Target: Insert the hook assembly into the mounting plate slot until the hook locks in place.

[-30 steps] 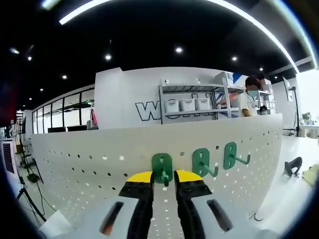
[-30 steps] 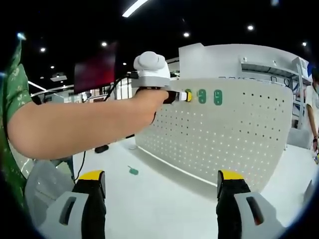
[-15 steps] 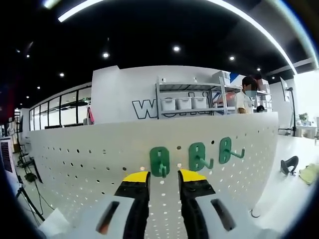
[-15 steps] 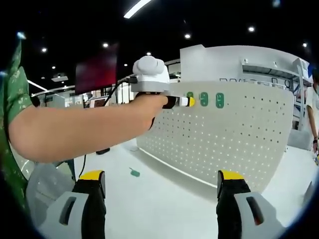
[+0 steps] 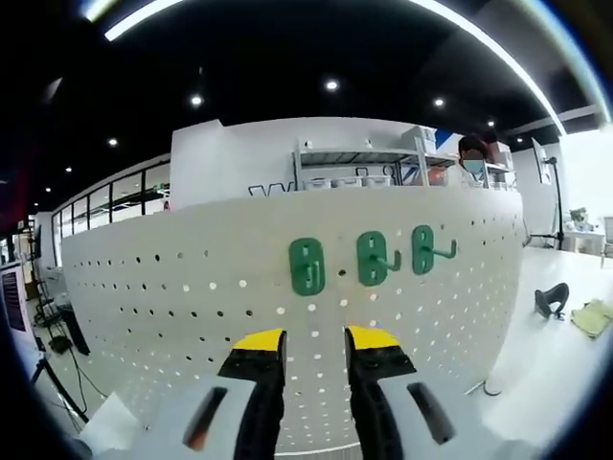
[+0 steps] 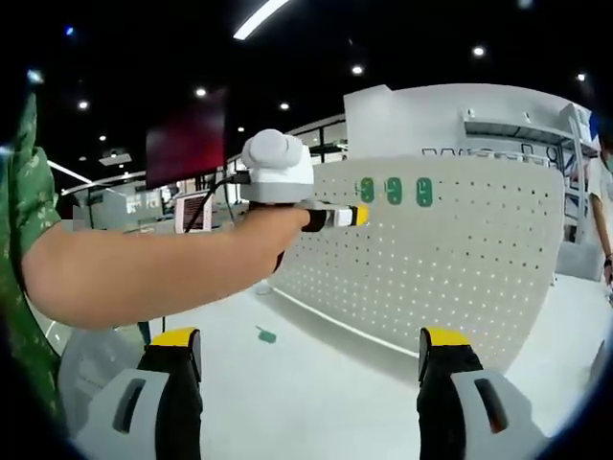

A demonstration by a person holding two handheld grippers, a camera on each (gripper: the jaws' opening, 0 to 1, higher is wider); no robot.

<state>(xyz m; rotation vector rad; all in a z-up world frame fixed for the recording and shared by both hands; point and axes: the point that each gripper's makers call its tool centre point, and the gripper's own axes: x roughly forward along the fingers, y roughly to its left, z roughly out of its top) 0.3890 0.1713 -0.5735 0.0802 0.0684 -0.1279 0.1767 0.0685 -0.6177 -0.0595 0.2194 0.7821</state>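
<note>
A white perforated mounting plate (image 5: pixel 172 297) stands upright on the table. Three green hook assemblies hang in a row near its top edge: the leftmost hook (image 5: pixel 306 265), the middle hook (image 5: pixel 372 259) and the right hook (image 5: pixel 422 249). My left gripper (image 5: pixel 314 343) sits a little back from and below the leftmost hook, open, with nothing between its yellow-tipped jaws. In the right gripper view a person's arm holds the left gripper (image 6: pixel 358 215) just short of the plate (image 6: pixel 450 268), beside the hooks (image 6: pixel 394 190). My right gripper (image 6: pixel 308 359) is wide open and empty, low over the table.
A small green piece (image 6: pixel 266 336) lies on the white table in front of the plate. To the right of the plate lie a black object (image 5: pixel 548 300) and a pale yellow item (image 5: pixel 594 316). Behind the plate stand shelves (image 5: pixel 364 163) and a person (image 5: pixel 469 153).
My left gripper was shut on the leftmost hook at the plate; it has opened, let go and drawn back, and the hook stays on the plate. The right gripper has not moved.
</note>
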